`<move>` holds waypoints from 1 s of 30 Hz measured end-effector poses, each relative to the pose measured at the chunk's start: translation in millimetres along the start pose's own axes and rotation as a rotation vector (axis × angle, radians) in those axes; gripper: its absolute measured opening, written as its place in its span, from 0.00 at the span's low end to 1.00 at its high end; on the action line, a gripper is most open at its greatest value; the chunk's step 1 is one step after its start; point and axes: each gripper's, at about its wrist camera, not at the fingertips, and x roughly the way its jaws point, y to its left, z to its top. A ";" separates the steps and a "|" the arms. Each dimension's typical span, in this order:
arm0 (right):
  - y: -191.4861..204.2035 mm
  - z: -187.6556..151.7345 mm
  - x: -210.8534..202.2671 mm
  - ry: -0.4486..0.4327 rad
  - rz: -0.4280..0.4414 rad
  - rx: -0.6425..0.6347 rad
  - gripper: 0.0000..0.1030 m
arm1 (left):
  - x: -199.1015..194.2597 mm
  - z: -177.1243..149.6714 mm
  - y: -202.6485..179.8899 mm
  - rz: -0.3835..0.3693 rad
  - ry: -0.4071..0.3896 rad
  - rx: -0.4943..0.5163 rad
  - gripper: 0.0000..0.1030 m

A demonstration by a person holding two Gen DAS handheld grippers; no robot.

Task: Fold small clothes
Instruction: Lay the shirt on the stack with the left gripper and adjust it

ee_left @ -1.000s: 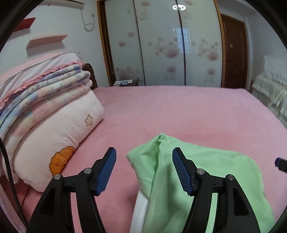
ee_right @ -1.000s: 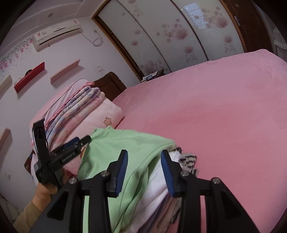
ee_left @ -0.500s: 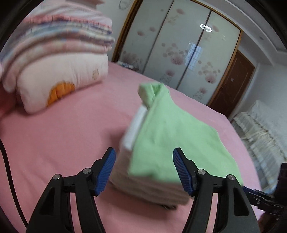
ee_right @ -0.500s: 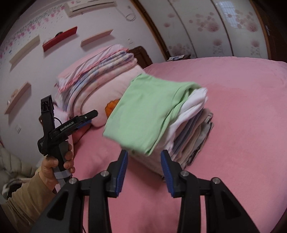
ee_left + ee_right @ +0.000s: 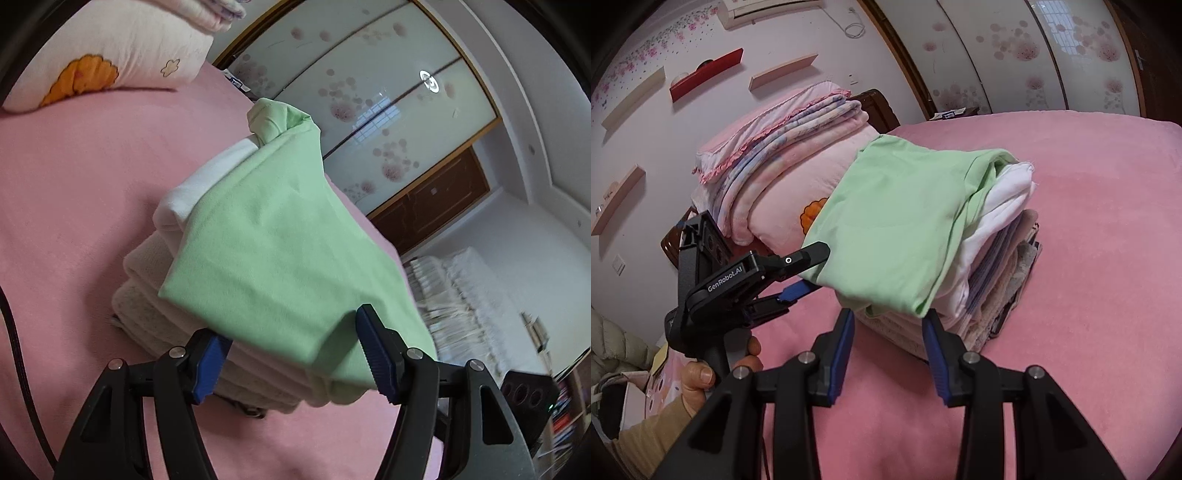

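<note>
At centre of pink bed (image 5: 1089, 258): stack of folded clothes (image 5: 997, 280), topped by green garment (image 5: 905, 221), sagging past the near edge toward six o'clock and bunched into a knot at the far corner, twelve o'clock in the left wrist view. Behind, at ten o'clock from the right wrist, pillow (image 5: 783, 206) under folded blankets (image 5: 783, 136).

Left gripper (image 5: 291, 347), carried in a hand (image 5: 701, 373), coming in from nine o'clock of the stack: released, jaws spread above and below the green overhang, no visible pinch on the cloth. Right gripper (image 5: 888, 332) at six o'clock: also released, narrower, nothing between the pads, stack corner just ahead.

Judged as tidying the top layer. To do it well:
- Pinch only the green layer, not the white one beneath.
- Take the drooping corner close to its edge, then lift slightly before drawing it back over the stack.
- Steady the lower layers with the right pads to avoid toppling.
- Flatten the knot at twelve o'clock last.

Legible writing: "GenRobot.AI", white on the left gripper's black body, seen from the right wrist. Nothing else readable.
</note>
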 end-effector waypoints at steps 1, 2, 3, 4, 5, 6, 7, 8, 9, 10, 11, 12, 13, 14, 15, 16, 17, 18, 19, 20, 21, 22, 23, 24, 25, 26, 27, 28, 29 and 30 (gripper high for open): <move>-0.3 0.1 -0.4 -0.001 0.001 -0.001 0.37 | 2.0 0.9 1.7 -0.016 -0.006 -0.022 0.62; -0.1 0.0 -0.5 -0.001 0.003 -0.004 0.37 | 2.3 -0.6 2.4 -0.023 -0.010 -0.034 0.59; 0.4 -0.8 -0.8 0.000 0.007 -0.009 0.37 | 3.4 0.5 3.3 -0.022 -0.017 -0.041 0.49; 0.8 -1.7 -0.6 0.000 0.008 -0.015 0.37 | 2.8 1.5 2.5 -0.012 -0.028 -0.041 0.45; 1.9 -2.9 -0.7 0.001 0.006 -0.020 0.37 | 1.2 1.7 1.6 -0.003 -0.040 -0.038 0.30; 3.0 -4.5 -0.6 0.004 0.007 -0.028 0.37 | -0.9 2.0 -3.0 0.012 -0.056 -0.027 0.17; 3.7 -6.0 -0.6 0.006 0.010 -0.033 0.37 | -4.1 4.4 -9.5 0.036 -0.068 -0.013 0.15; 4.1 -6.8 -0.5 0.006 0.011 -0.037 0.37 | -6.8 5.1 -14.5 0.055 -0.075 -0.004 0.11; 5.4 -7.8 -0.3 0.007 0.014 -0.043 0.37 | -10.6 6.8 -22.4 0.070 -0.086 0.008 0.09; 7.1 -8.9 0.4 0.010 0.019 -0.050 0.37 | -13.1 8.3 -28.3 0.077 -0.091 0.015 0.09; 9.3 -9.9 1.3 0.011 0.022 -0.056 0.37 | -16.3 11.3 -37.3 0.091 -0.096 0.026 0.08; 10.7 -10.9 1.6 0.009 0.027 -0.060 0.37 | -19.2 14.2 -44.5 0.093 -0.100 0.033 0.07; 13.1 -11.8 2.8 0.009 0.036 -0.063 0.37 | -23.5 18.6 -54.0 0.090 -0.107 0.042 0.07; 15.1 -12.5 4.2 0.009 0.044 -0.062 0.37 | -24.9 22.7 -61.9 0.092 -0.109 0.051 0.07; 17.6 -13.1 5.9 0.009 0.055 -0.060 0.37 | -25.1 26.3 -68.1 0.089 -0.107 0.055 0.07; 20.7 -13.6 8.0 0.007 0.069 -0.057 0.37 | -24.5 31.4 -77.2 0.083 -0.105 0.060 0.07; 24.1 -14.1 10.1 0.002 0.083 -0.055 0.37 | -24.3 35.6 -83.7 0.083 -0.105 0.064 0.07; 27.4 -14.6 12.2 -0.003 0.094 -0.055 0.37 | -24.2 39.6 -88.4 0.081 -0.104 0.069 0.07; 30.4 -15.4 13.4 -0.008 0.102 -0.055 0.37 | -23.2 43.6 -94.5 0.076 -0.104 0.074 0.07; 33.6 -15.5 14.6 -0.014 0.112 -0.055 0.37 | -24.9 46.4 -99.0 0.076 -0.107 0.076 0.07; 37.6 -15.3 16.3 -0.023 0.129 -0.052 0.37 | -23.9 49.0 -102.5 0.077 -0.107 0.078 0.07; 40.2 -14.8 17.3 -0.030 0.146 -0.047 0.37 | -25.1 50.7 -103.3 0.071 -0.106 0.080 0.07; 42.1 -14.0 18.2 -0.037 0.164 -0.038 0.37 | -25.4 52.0 -104.9 0.070 -0.105 0.081 0.07; 42.9 -13.4 18.4 -0.041 0.179 -0.029 0.37 | -24.8 53.1 -107.1 0.073 -0.105 0.084 0.07; 43.1 -11.5 18.0 -0.050 0.197 -0.012 0.37 | -24.6 53.9 -108.2 0.072 -0.102 0.088 0.07; 41.9 -9.9 16.7 -0.060 0.204 0.001 0.37 | -23.2 54.6 -108.4 0.073 -0.100 0.090 0.07; 39.0 -7.1 13.9 -0.074 0.229 0.029 0.37 | -22.9 55.2 -109.5 0.075 -0.098 0.090 0.07; 36.5 -5.2 12.0 -0.078 0.241 0.048 0.37 | -22.8 55.2 -109.1 0.073 -0.094 0.090 0.07; 33.0 -3.5 10.0 -0.081 0.254 0.069 0.37 | -22.9 55.7 -108.7 0.077 -0.093 0.091 0.07; 28.4 -1.6 7.7 -0.089 0.267 0.095 0.37 | -23.7 56.3 -108.9 0.082 -0.093 0.091 0.07</move>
